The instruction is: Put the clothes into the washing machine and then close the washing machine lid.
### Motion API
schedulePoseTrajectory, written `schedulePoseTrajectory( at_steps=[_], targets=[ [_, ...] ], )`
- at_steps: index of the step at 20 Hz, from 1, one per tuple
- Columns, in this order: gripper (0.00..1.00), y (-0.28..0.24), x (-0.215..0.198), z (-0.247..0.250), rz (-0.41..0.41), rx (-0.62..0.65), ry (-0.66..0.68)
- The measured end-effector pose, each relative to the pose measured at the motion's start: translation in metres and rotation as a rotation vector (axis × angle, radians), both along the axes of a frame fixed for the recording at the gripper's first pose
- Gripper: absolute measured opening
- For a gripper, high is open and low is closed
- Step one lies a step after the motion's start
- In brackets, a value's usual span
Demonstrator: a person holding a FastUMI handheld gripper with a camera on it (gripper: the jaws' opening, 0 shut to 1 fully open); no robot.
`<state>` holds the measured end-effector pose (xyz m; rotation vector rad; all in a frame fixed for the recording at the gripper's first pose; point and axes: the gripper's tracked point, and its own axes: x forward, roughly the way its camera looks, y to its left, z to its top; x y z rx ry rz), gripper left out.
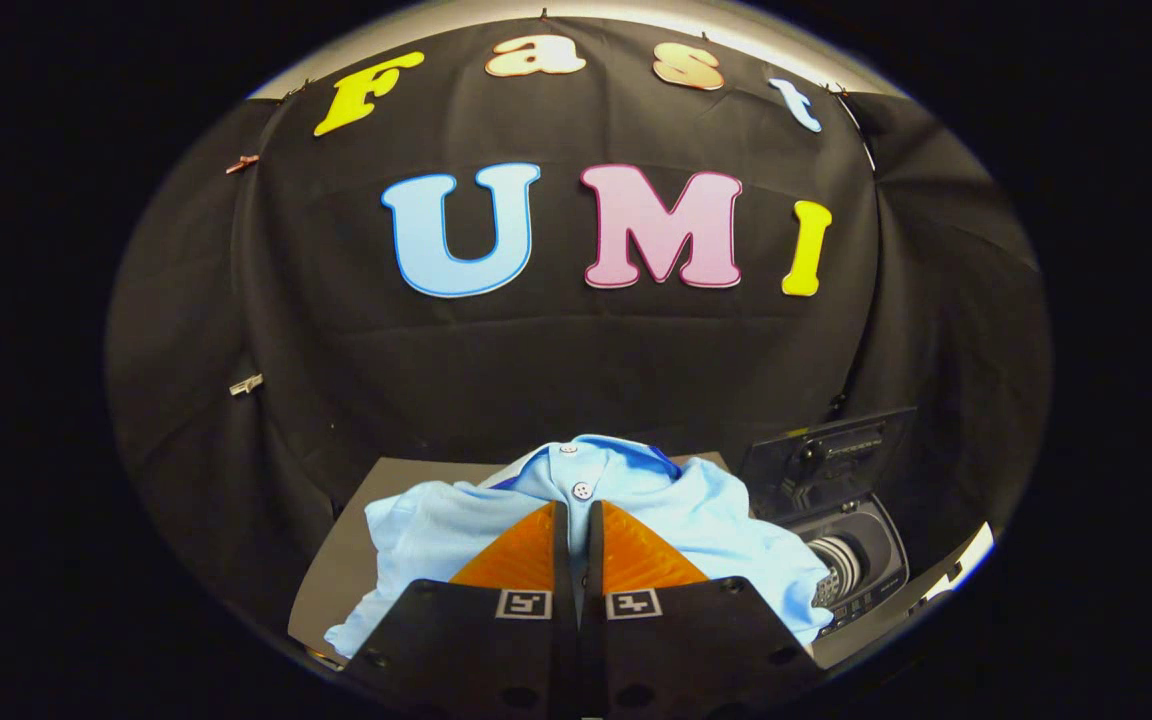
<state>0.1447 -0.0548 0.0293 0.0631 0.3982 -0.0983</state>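
A light blue button-up shirt [696,520] lies bunched on a grey tabletop [336,570], its collar and buttons facing me. My gripper [578,525] sits over the middle of the shirt. Its fingers are drawn together, with a thin strip of blue cloth pinched in the narrow slit between them. To the right of the shirt stands a small dark top-loading washing machine [876,580]. Its lid [826,455] is raised upright at the back, and the ribbed drum opening [841,565] is exposed. The shirt's right edge reaches almost to the machine.
Black cloth walls close off the booth behind and on both sides of the table. The table's bare grey surface extends to the left of the shirt. A bright strip [966,565] marks the edge past the washing machine at the right.
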Motion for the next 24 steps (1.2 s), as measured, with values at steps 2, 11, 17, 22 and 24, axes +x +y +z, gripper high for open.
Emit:
schedulePoseTrajectory(
  at_steps=[2, 11, 17, 22, 24],
  targets=[
    [0.05, -0.002, -0.003, 0.008, 0.002, 0.022, -0.028],
    [0.05, -0.039, -0.013, 0.038, -0.008, -0.026, -0.11],
    [0.05, -0.077, -0.014, 0.065, -0.032, -0.069, -0.143],
    [0.05, -0.125, -0.015, 0.083, -0.07, -0.091, -0.192],
    [0.05, -0.145, -0.014, 0.086, -0.079, -0.091, -0.199]
  ],
)
